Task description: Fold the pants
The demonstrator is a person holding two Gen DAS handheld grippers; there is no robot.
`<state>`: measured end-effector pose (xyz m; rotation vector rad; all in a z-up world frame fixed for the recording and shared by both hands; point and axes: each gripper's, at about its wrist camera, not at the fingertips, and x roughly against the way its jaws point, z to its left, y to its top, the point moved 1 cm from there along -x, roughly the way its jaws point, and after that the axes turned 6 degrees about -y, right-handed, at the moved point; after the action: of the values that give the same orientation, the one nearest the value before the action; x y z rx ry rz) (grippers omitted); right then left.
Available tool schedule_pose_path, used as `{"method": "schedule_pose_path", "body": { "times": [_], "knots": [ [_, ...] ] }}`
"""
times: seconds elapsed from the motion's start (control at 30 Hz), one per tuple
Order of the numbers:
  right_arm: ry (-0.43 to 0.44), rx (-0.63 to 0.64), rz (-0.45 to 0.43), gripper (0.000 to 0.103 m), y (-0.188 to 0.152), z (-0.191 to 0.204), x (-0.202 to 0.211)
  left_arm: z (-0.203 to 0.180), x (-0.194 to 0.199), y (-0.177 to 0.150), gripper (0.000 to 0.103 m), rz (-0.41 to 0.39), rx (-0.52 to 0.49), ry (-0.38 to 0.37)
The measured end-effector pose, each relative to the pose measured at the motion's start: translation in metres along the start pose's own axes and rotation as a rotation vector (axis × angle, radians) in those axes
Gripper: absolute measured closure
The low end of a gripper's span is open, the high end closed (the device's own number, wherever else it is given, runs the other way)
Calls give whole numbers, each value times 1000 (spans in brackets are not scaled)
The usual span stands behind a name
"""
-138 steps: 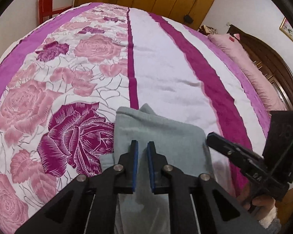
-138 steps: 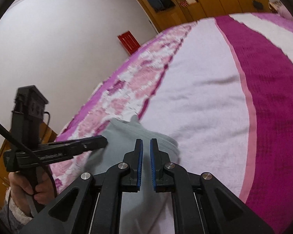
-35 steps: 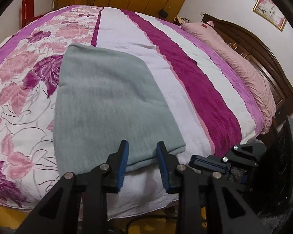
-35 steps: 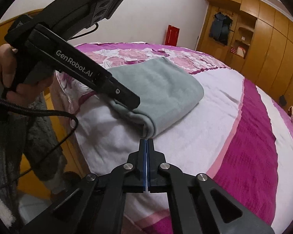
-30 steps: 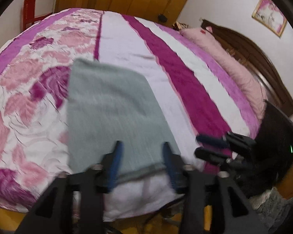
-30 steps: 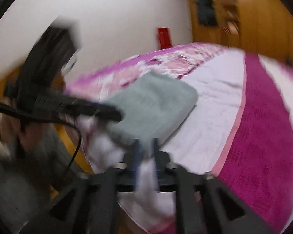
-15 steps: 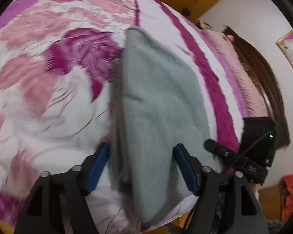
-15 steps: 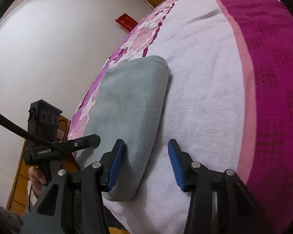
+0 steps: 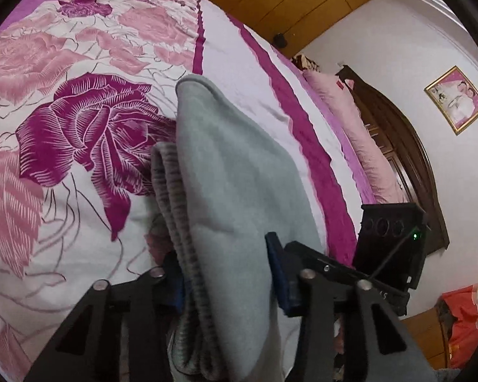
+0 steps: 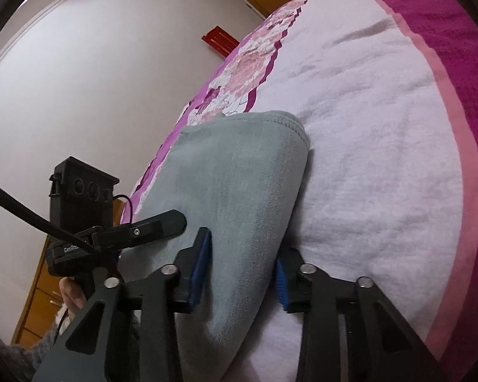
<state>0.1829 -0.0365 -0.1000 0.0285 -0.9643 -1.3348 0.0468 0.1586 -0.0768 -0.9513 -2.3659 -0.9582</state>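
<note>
The grey-green pants (image 9: 232, 191) lie folded into a thick stack on the bed, also seen in the right wrist view (image 10: 239, 191). My left gripper (image 9: 227, 277) is open wide, its blue pads straddling the left edge of the stack, where grey ribbed layers (image 9: 172, 191) show. My right gripper (image 10: 242, 270) is open wide and straddles the stack's right edge, one finger on top and one beside it on the bedspread. Each gripper shows in the other's view: the right one (image 9: 334, 267), the left one (image 10: 143, 226).
The bedspread has pink and purple roses (image 9: 89, 133) on the left and magenta and white stripes (image 10: 398, 127) on the right. Pink pillows (image 9: 359, 133) and a dark wooden headboard (image 9: 407, 165) lie beyond. Wooden wardrobes (image 9: 270, 0) and a red chair (image 10: 219, 41) stand behind the bed.
Both grippers opened wide and moved in from the bed's edge to straddle opposite sides of the folded stack. Half a second ago they were slightly farther back.
</note>
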Motion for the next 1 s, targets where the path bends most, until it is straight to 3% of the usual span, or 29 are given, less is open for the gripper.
{"method": "schedule_pose_path", "body": {
  "times": [0.17,0.4,0.57,0.7,0.87,1.0],
  "knots": [
    [-27,52,-25,78,8,10,33,-35,15,2,67,-40,-48,-11],
    [-83,95,-46,78,82,-8,104,-107,-18,54,66,-28,-120,-72],
    [-163,62,-70,78,130,-47,137,-149,-76,94,66,2,-154,-94],
    [-163,-32,-104,78,167,-105,152,-174,-132,128,66,5,-187,-95],
    [-134,-135,-89,78,205,-177,146,-181,-206,161,66,6,-209,-67],
    [-168,-136,-71,78,232,-220,113,-166,-261,173,66,5,-211,-31]
  ]
}}
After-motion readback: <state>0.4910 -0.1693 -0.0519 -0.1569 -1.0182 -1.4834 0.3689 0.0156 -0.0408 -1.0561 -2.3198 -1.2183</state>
